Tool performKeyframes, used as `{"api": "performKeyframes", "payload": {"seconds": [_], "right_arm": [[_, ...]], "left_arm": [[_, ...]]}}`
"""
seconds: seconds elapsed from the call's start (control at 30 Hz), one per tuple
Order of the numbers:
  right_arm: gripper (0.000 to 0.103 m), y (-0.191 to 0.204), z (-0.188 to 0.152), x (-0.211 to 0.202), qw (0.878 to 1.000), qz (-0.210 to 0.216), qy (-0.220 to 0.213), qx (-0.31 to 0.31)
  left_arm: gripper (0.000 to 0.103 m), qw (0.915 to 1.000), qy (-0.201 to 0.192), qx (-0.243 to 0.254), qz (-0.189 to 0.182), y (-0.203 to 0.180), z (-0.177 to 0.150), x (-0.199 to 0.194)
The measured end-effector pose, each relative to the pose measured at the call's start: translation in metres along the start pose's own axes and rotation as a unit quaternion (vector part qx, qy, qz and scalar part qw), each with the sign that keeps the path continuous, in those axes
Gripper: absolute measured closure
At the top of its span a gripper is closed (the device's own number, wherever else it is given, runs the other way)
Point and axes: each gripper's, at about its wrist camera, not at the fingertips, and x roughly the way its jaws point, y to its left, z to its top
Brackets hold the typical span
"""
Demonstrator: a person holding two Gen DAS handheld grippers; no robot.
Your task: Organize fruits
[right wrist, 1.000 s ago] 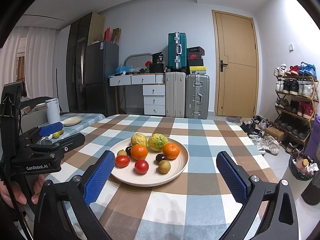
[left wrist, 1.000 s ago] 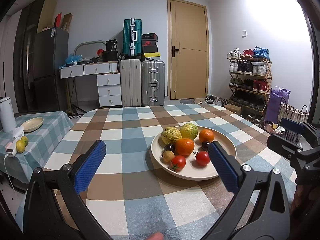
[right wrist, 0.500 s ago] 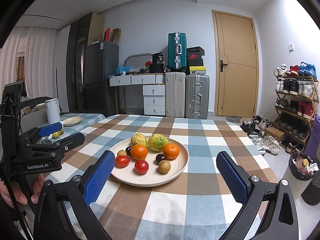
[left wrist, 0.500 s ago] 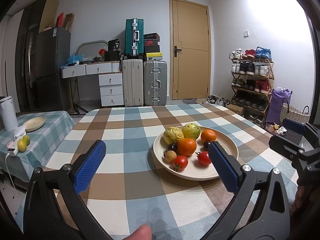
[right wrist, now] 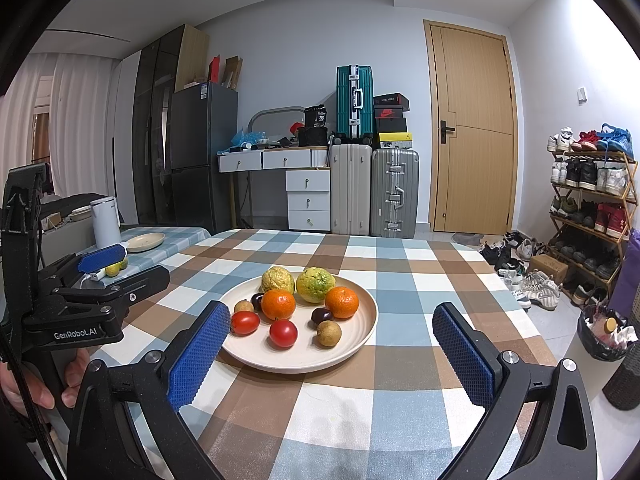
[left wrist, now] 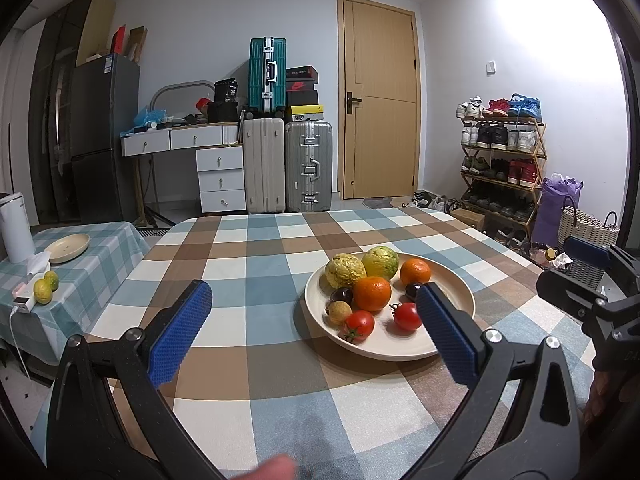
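plate (left wrist: 460, 300) rim part-hidden | by left claw (left wrist: 316, 320) pad

Checked table (right wrist: 400, 280) with plate (right wrist: 360, 336) of fruit.

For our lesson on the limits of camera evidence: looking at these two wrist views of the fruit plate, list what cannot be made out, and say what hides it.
- Left wrist view: the dark plum and part of the plate sit behind the left hand-held gripper finger.
- Right wrist view: one tomato is partly covered by the right hand-held gripper finger.
- Left wrist view: the pale blur at the bottom edge is cut off and unidentifiable.
- Side table fruits: too small to name.
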Motion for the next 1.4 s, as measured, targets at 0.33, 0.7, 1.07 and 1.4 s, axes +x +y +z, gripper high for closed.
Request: {"api": "performKeyframes", "payload": {"seconds": [0.33, 0.7, 1.07, 1.4], "right_arm": [[0.000, -0.0004, 0.0000, 0.0000, 1.000, 0.000, 0.000, 0.000], [0.000, -0.0004, 0.0000, 0.0000, 1.000, 0.000, 0.000, 0.000], [0.000, -0.0008, 0.0001, -0.0003, 1.000, 0.000, 0.000, 0.000], [0.000, -0.0008, 0.0001, -0.0002, 1.000, 0.000, 0.000, 0.000]], "left_arm": [[0.001, 1.0000, 0.000, 0.003, -0.005, -0.0015, 0.0006, -0.0009], [0.001, 1.0000, 0.000, 0.004, -0.007, -0.0043, 0.0006, -0.0008], [0.001, 1.0000, 0.000, 0.004, -0.008, -0.0043, 0.0011, -0.0013], [0.001, 0.9999, 0.001, 0.004, -0.010, -0.0054, 0.0006, -0.0009]]}}
